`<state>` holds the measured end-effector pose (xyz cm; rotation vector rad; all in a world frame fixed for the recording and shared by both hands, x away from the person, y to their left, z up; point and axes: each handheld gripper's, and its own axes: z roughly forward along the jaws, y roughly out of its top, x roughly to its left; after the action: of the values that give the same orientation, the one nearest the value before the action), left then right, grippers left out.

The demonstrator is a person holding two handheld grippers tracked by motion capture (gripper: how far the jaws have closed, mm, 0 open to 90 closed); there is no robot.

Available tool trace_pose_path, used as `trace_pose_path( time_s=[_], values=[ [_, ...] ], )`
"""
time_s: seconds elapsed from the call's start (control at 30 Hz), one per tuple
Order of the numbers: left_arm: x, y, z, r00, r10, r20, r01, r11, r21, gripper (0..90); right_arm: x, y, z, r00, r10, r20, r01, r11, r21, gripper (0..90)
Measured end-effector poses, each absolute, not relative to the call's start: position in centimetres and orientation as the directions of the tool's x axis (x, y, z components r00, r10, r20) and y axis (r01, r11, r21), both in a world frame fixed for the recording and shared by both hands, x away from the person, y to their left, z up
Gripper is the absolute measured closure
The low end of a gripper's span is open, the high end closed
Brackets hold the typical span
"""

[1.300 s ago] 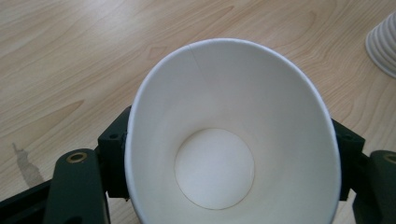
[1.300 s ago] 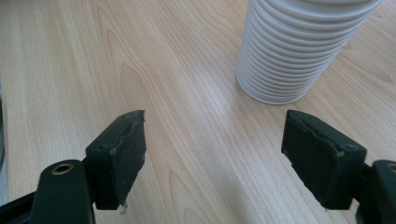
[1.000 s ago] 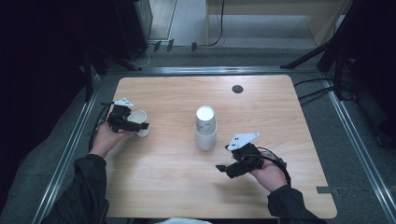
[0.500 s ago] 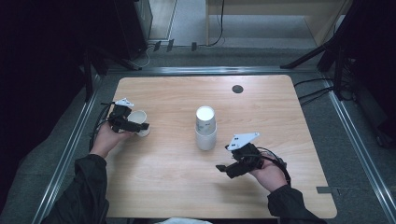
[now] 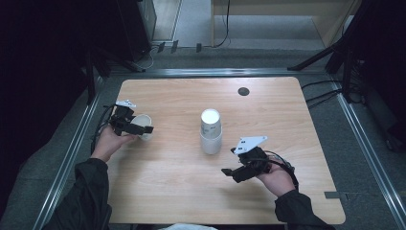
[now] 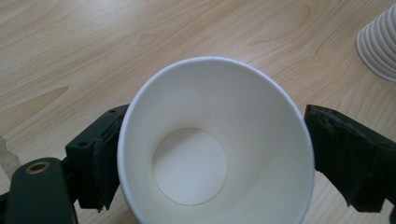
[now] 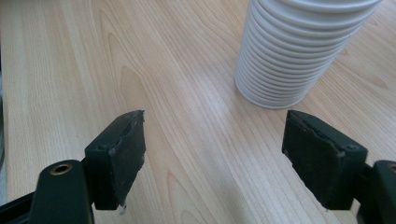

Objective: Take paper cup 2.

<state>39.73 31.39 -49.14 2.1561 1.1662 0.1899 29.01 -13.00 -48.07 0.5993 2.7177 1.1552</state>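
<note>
High view: paper cup (image 5: 142, 125) at the bench's (image 5: 287, 115) left edge, between the left gripper's (image 5: 136, 128) jaws, which have just been opening.
Left gripper view: jaws flank the cup (image 6: 212, 149), gap at right.
Right gripper view: right gripper (image 7: 224, 158) jaws spread, nothing between; cup stack (image 7: 299, 46) ahead.

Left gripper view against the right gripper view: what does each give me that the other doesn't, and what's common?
Left gripper view: an empty paper cup sits between the left gripper jaws, mouth toward the camera. The jaws have just been opening, and the right-hand pad stands clear of the cup's wall. Right gripper view: the right gripper is open with bare wood between its jaws. Shared: the stack of cups and the wooden table.
</note>
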Motion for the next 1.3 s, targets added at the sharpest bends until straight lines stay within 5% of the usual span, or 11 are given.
trace_pose_path(
  time_s=[0.33, 0.63, 0.93, 1.3],
  values=[
    [39.4, 31.7, -47.7, 0.577, 0.787, -0.218, 0.699, -0.338, 0.63, 7.5, 29.6, -13.5, -47.1, -0.894, 0.422, 0.15, 0.39, 0.569, 0.724, 15.0],
    [38.7, 32.4, -46.4, 0.568, 0.796, -0.209, 0.687, -0.32, 0.652, 7.5, 29.4, -13.4, -46.2, -0.906, 0.416, 0.08, 0.337, 0.593, 0.731, 14.8],
    [37.7, 32.3, -44.6, 0.576, 0.796, -0.185, 0.662, -0.321, 0.677, 7.6, 29.9, -13.4, -45.1, -0.914, 0.385, 0.131, 0.344, 0.56, 0.754, 15.1],
    [35.7, 31.6, -42.8, 0.613, 0.761, -0.212, 0.64, -0.322, 0.698, 7.6, 31.1, -13.8, -44.9, -0.921, 0.371, 0.119, 0.33, 0.582, 0.743, 27.0]
  ],
)
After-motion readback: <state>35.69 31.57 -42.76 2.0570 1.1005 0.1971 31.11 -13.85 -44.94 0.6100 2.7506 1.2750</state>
